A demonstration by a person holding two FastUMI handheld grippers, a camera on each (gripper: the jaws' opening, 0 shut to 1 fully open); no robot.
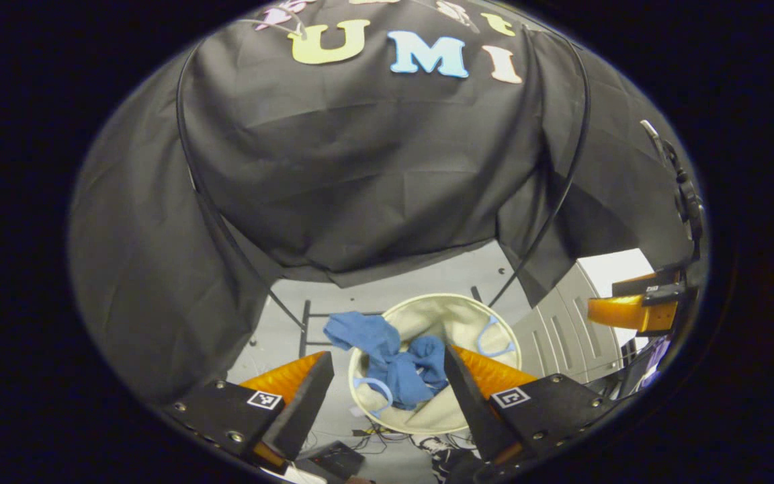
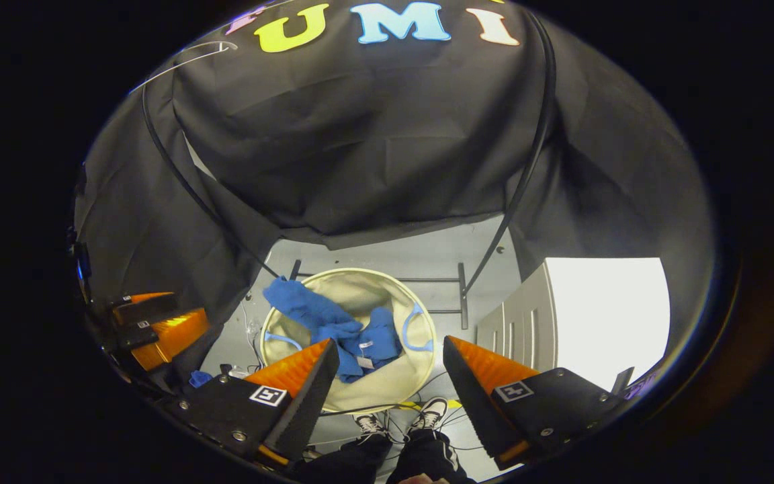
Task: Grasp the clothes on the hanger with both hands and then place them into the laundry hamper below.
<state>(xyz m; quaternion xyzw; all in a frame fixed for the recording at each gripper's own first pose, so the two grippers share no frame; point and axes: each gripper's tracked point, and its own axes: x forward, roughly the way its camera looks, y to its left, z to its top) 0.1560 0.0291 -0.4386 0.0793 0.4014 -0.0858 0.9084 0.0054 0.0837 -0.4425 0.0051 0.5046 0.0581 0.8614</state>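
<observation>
Lying crumpled in the laundry hamper (image 1: 457, 410), the blue clothes (image 1: 394, 366) sit mostly inside the round bin, with one sleeve or corner draped over its far-left rim toward the floor (image 1: 420, 275). In the right gripper view the same blue clothes (image 2: 340, 326) heap against the left side of the laundry hamper (image 2: 387, 393), part of them spilling over the edge. Both tools hang above the bin and point down at it, which suits a release from overhead. The left hand-held gripper (image 1: 387, 376) has its fingers spread wide with nothing between them, and the right hand-held gripper (image 2: 390, 366) is likewise spread and empty. The right one also shows at the right edge of the left gripper view, and the left one at the left edge of the right gripper view, so they sit side by side. Judging from this, the drop looks done, though the overhanging piece may want tucking in. The person's shoes (image 2: 431, 411) stand just beside the hamper.
</observation>
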